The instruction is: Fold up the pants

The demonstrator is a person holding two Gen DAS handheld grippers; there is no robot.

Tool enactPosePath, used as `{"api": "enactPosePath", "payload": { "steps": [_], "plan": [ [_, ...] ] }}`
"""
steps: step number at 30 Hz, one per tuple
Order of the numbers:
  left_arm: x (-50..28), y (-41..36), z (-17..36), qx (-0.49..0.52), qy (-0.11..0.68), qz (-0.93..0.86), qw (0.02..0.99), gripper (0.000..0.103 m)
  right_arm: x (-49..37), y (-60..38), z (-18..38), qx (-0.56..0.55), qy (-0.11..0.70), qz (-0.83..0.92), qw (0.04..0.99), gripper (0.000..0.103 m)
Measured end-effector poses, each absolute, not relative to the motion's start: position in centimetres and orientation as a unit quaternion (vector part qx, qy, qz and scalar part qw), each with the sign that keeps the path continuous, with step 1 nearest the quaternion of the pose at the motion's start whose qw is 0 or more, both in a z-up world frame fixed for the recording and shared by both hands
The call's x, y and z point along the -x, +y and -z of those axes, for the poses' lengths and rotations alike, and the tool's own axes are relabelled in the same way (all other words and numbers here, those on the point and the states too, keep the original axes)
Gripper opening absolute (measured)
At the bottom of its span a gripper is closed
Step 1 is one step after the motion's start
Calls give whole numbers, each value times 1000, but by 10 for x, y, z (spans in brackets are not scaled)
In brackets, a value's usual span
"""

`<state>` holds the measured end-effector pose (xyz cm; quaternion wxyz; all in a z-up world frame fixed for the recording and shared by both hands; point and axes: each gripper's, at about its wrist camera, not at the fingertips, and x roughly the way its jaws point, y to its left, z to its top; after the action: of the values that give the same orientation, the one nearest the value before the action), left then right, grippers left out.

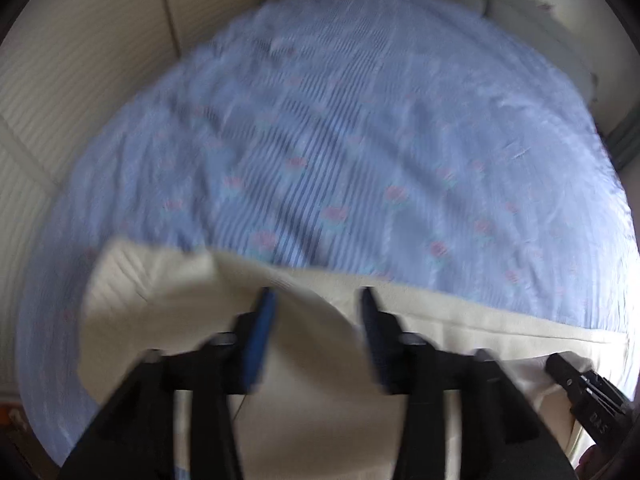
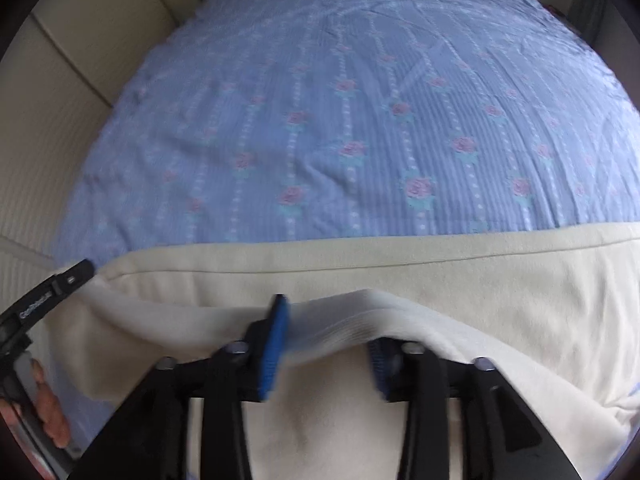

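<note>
The left gripper (image 1: 318, 300) is presenting its 2 blue-padded fingers (image 1: 262, 336) set apart, with cream fabric rising between them; the pads are not seen pressing on it, so whether the cloth is being held or merely draped cannot be told through the motion blur. The right gripper (image 2: 326, 322) is showing 1 blue pad standing clear on the left while the other is lying under a lifted fold, so the fingers are apart there too, and a firm clamp cannot be confirmed. The pants (image 2: 360, 272) are lying across the near edge of the bed, 1 cream garment with a straight seam line running along its far side and a ribbed band humped up at the right gripper. That hump is probably being raised so the near layer can be carried over the far one. In the left view a corner of the cloth is turning up at the left. Each gripper is appearing at the border of the other's view, placing the 2 tools side by side along the same edge, most likely to keep the fold even. Beyond them, 1 blue bedspread (image 2: 340, 100) with rose motifs is covering the bed, and pale ribbed wall panels (image 1: 80, 60) are standing to the left.
</note>
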<state>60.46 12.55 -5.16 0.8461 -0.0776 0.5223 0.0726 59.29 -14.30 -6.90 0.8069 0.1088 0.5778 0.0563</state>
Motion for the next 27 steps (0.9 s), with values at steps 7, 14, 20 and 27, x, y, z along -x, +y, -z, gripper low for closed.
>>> {"api": "enactPosePath", "payload": {
  "steps": [7,14,20,27],
  "plan": [
    [-549,90,-19,26,470,-9,882,61,-538,-149,5,-141,536,-106,825,64],
    [-466,11,-46,-15,457,118,881,61,-434,-218,-43,-104,494,-23,863,72],
    [-411,-76,-39,-19,451,189,872,61,-334,-333,-36,-161,497,102,847,72],
    [-379,-180,11,10,507,237,829,61,-252,-447,6,-240,505,195,806,72]
  ]
}}
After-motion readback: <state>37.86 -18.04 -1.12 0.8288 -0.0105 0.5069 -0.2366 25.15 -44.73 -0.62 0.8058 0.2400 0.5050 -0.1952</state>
